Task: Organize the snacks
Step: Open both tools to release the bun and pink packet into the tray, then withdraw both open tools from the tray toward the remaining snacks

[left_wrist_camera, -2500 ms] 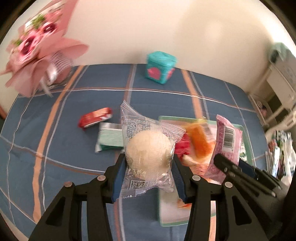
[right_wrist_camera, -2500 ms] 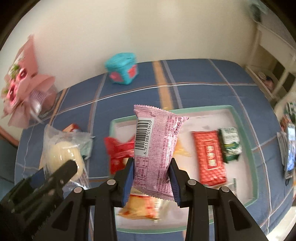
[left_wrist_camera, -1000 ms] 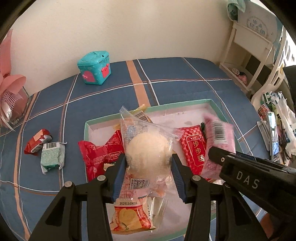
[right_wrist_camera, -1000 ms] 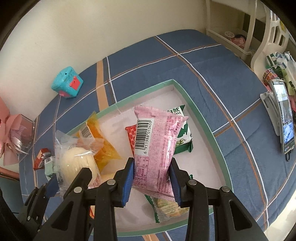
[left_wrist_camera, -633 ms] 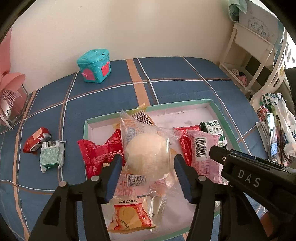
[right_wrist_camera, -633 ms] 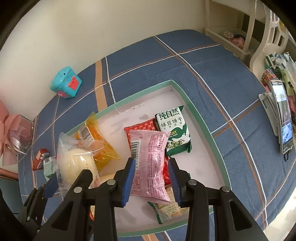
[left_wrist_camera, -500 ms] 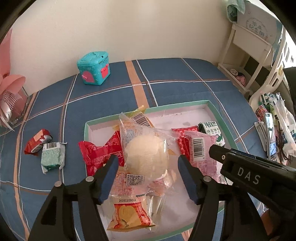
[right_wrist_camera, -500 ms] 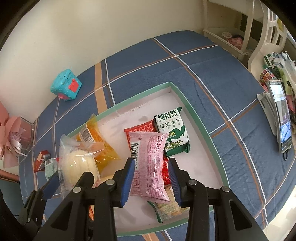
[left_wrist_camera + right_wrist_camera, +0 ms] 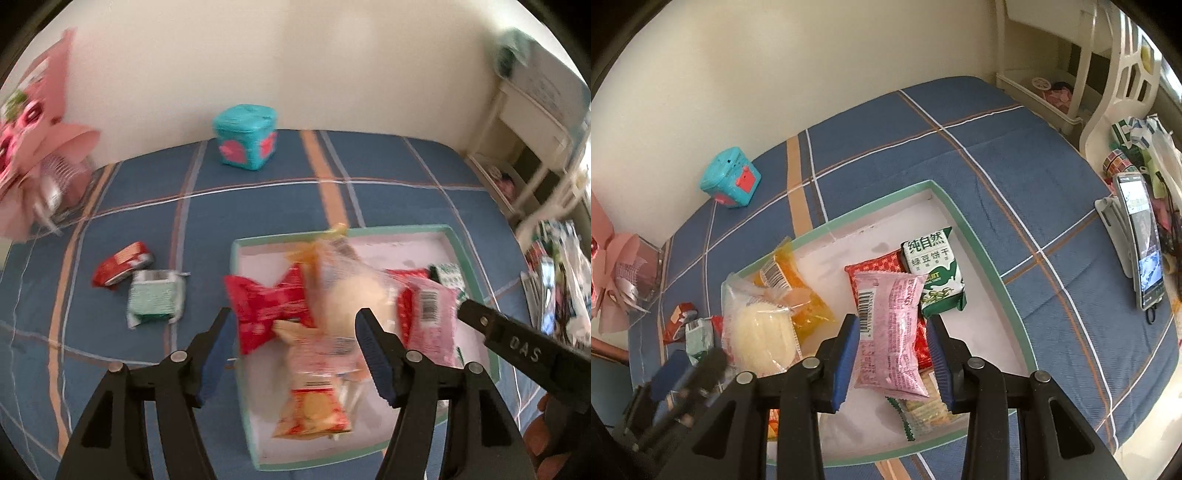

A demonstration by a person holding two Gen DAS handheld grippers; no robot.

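Hovering over the shallow white tray with the mint-green rim (image 9: 979, 236), I have both of my tools pointed steeply down at the pile of snacks inside it. My left gripper (image 9: 295, 347) has its jaws standing wide with nothing pressed between the blue pads; the clear-wrapped pale round bun (image 9: 762, 334) lies in the tray beyond them, toward one o'clock in the blurred left view. My right gripper (image 9: 892, 356) has its jaws parted more narrowly, and the pink foil packet with the barcode (image 9: 890, 332) lies on the heap between them; I see a gap at each pad, so I am not gripping it.

In the right view, the green-and-white biscuit pack (image 9: 934, 273) sits at one o'clock from the pink packet, touching it, with a red patterned packet (image 9: 875, 266) under both. An orange translucent packet (image 9: 798, 291) lies at ten o'clock, against the bun. A crinkly clear packet of crackers (image 9: 923, 410) pokes out under my right jaws at six o'clock.

The tray rests on a blue cloth with orange and white stripes (image 9: 960, 129). Outside the tray, at nine o'clock in the left view, a small red wrapped snack (image 9: 122, 264) and a pale green wrapped snack (image 9: 155, 299) lie touching on the cloth. A teal toy box with pink patches (image 9: 245, 136) stands at twelve o'clock near the wall, a pink wrapped bouquet (image 9: 33, 140) at ten o'clock. A phone on a white stand (image 9: 1141, 240) is at three o'clock in the right view.
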